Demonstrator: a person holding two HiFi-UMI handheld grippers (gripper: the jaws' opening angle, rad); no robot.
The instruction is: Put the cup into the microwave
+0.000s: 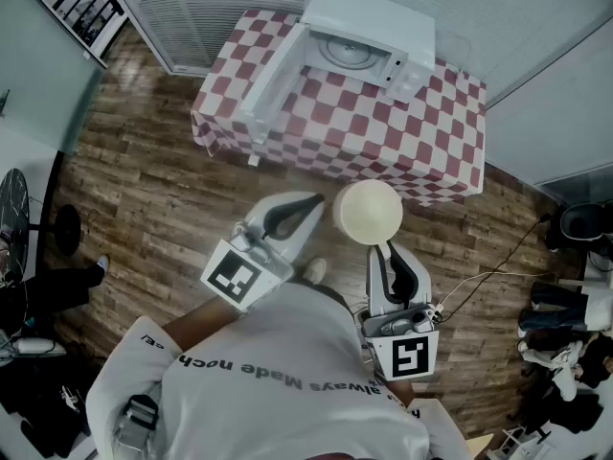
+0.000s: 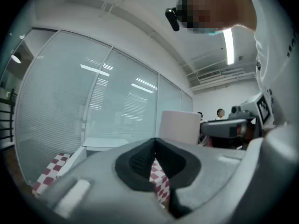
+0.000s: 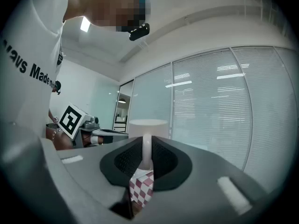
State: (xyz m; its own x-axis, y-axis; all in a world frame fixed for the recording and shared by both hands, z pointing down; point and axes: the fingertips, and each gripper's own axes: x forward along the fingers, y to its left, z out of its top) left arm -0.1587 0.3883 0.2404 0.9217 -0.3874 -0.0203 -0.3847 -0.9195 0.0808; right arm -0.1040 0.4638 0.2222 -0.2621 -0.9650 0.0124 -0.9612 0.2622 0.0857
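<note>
**Cup in carry, microwave open ahead**

Right gripper (image 3: 146, 160): jaws pinched on the handle (image 3: 146, 149) of the white cup (image 3: 147, 127), which is held upright in the air, well short of the checkered table (image 1: 421, 142). Can't see into the cup.

Left gripper (image 2: 155, 160): jaws pressed together, nothing between them, riding beside the cup.

Microwave (image 1: 369, 36): on the table, door (image 1: 273, 82) swung wide, glass turntable (image 1: 350, 54) bare.

Step, as judged: transport. Next move calls for reaching forward and setting the cup level through the opening onto the turntable, clear of the door.
</note>
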